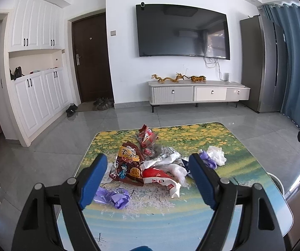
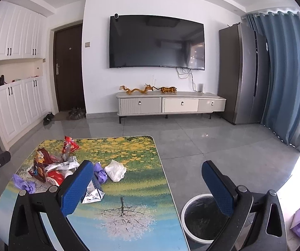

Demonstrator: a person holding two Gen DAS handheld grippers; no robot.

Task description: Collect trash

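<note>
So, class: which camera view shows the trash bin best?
The right wrist view: the trash bin stands on the floor beside the table, its round rim and dark liner mostly visible. The left wrist view catches only a sliver of rim past the table's edge.

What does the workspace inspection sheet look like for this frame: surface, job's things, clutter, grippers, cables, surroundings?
Surface: low table with a printed landscape top, wrappers piled at its far left.
Job's things: brown snack bag, red wrapper, white tissue, purple wrapper, small carton; trash bin on the floor right of the table, dark liner inside.
Clutter: nothing seen beyond the trash.
Grippers: left hand-held gripper open above the pile, holding nothing; right hand-held gripper open, holding nothing.
Cables: wires hanging below the TV.
Surroundings: TV stand, fridge, blue curtain, shoes by the door.
</note>
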